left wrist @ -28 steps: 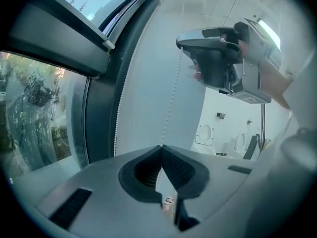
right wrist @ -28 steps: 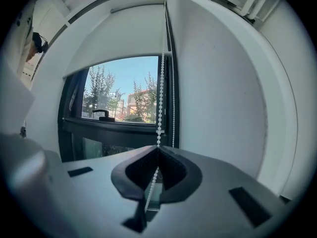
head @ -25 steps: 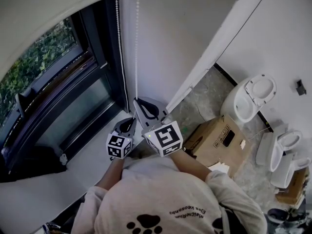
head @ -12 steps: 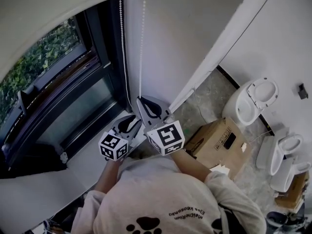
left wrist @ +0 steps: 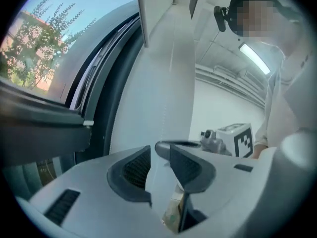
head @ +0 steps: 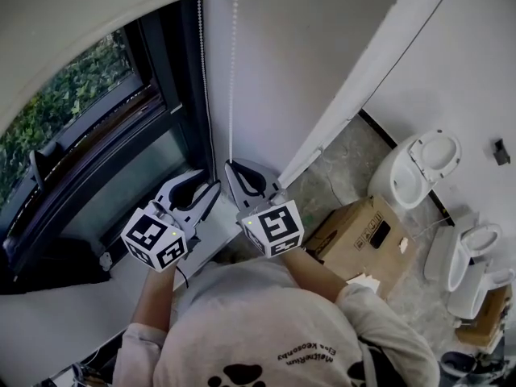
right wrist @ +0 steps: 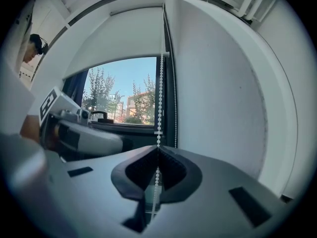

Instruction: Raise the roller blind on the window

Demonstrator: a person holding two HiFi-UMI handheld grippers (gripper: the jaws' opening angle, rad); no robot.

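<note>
Currently right gripper clamps the bead chain; left gripper, jaws just opened, grips nothing. Chain looks light, limp, slippery; best pinched between beads above the right gripper

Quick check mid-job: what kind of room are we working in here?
Probably a washroom still being fitted out, or a storeroom. Several toilets stand unplumbed on the stone floor beside a cardboard box, near a window with a roller blind.
</note>
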